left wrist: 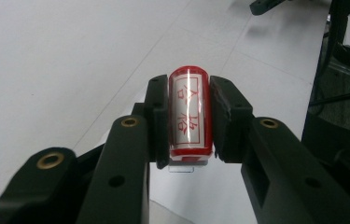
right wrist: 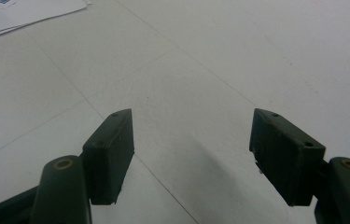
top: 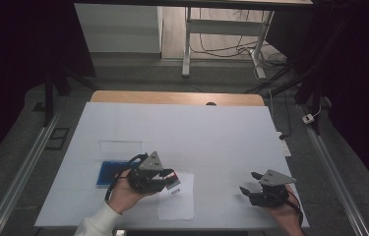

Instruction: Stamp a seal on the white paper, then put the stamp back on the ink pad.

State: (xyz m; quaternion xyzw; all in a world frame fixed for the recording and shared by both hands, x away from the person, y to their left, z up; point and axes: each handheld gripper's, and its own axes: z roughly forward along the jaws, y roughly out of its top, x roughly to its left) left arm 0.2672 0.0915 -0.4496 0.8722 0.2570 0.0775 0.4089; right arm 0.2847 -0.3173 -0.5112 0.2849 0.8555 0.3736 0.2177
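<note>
A red stamp (left wrist: 189, 112) with red characters on a white label is clamped between the jaws of my left gripper (left wrist: 189, 91), held a little above the white table. In the high view my left gripper (top: 171, 180) sits at the front left, with the stamp (top: 174, 181) over the top edge of a white paper sheet (top: 177, 205). At the front right my right gripper (top: 249, 182) rests with its jaws wide apart. In its own view the right gripper (right wrist: 191, 140) has nothing but bare table between its fingers.
A blue ink pad (top: 108, 173) lies just left of my left hand, with a clear lid (top: 120, 149) behind it. The white table cover (top: 197, 128) ends at a wooden strip (top: 172, 97) at the back. Table legs and cables stand on the floor beyond.
</note>
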